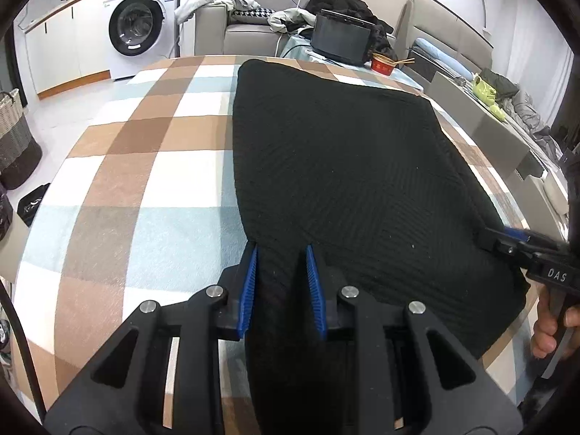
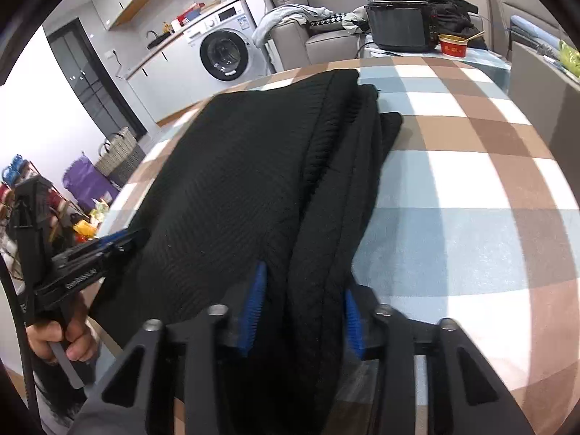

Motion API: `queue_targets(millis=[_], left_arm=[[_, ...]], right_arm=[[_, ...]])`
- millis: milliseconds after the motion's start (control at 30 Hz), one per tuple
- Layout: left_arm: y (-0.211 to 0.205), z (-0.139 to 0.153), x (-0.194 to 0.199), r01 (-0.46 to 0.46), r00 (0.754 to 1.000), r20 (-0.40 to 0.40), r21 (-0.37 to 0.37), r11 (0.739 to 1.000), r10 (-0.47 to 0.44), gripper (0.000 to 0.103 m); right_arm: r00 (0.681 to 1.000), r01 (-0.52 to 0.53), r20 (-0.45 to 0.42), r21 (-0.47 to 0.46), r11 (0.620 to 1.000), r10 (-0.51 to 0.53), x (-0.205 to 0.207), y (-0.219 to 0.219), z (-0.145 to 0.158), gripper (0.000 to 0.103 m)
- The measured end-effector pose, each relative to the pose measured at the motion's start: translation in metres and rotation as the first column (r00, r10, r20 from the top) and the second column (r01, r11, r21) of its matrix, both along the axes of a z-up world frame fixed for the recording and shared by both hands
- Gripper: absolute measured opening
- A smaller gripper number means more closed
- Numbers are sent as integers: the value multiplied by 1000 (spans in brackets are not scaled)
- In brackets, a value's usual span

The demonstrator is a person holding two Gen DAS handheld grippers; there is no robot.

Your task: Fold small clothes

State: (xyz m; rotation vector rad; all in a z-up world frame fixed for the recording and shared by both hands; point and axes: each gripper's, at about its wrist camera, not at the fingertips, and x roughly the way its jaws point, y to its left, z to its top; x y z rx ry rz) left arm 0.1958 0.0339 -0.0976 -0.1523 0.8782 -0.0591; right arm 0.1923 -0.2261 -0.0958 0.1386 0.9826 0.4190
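A black ribbed knit garment (image 1: 344,152) lies folded on the checked tablecloth (image 1: 145,166). My left gripper (image 1: 282,282) is shut on its near left corner, with dark fabric filling the gap between the blue pads (image 1: 250,286). In the right wrist view the garment (image 2: 235,181) shows several stacked layers along its right edge. My right gripper (image 2: 304,311) holds that thick near edge between its pads, jaws fairly wide. Each gripper shows in the other's view: the right gripper (image 1: 500,241) at the cloth's right edge, the left gripper (image 2: 119,239) at its left edge.
A black pot (image 1: 342,36) and a red bowl (image 1: 384,63) stand past the table's far edge. Further back are a washing machine (image 1: 139,25) and a sofa (image 1: 246,32) with clothes. A wicker basket (image 1: 14,134) stands on the floor at left.
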Motion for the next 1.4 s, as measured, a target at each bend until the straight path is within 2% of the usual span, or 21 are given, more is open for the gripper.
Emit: queue_targets(millis=[67,100,167,200,267,333,467,600,733,833,967,1400], left_arm=[[-1,3,-9,1,1000,13,7,1000,-1,33],[-3,6,-15,5,1000,26,14,1000,-5,36],[-7,11,-27,11,998,55,34,999,-13,55],[-9,14,-34,13,997,75,49,999,-16,60],[-11,20,-49,20,992,120,66,998,-27,76],[-13,27,-62,26,984,172,71,997,-38,87],[-14,36,-82,14,967,253,67,998,-31,100],[-14,43,-97,-40,943,332,92,995,7,102],[-9,46,-101,-52,933,359,60,997,27,102],[-8,47,-104,-41,928,371,48,998,20,102],[-11,46,-106,-40,923,385,58,997,15,102],[-23,45,-106,-15,919,393,102,995,-26,102]], right_arm=[[999,23,30,-30,999,-22,-7,-3,6,71],[998,30,47,-36,999,-28,-8,-6,8,73],[998,27,66,-33,999,-25,-13,-10,13,84],[997,19,76,-19,1000,-18,-17,-12,16,88],[995,12,98,2,1000,-12,-23,-17,22,103],[987,-16,161,13,1000,14,-33,-20,30,103],[965,-37,261,15,999,32,-52,-22,40,103],[932,-146,345,63,987,115,-65,-16,46,103],[899,-130,423,21,991,109,-80,-8,54,103],[881,-136,461,32,990,106,-88,-6,58,103],[873,-133,480,67,989,84,-89,-11,59,103],[846,-108,527,14,994,85,-93,-8,54,103]])
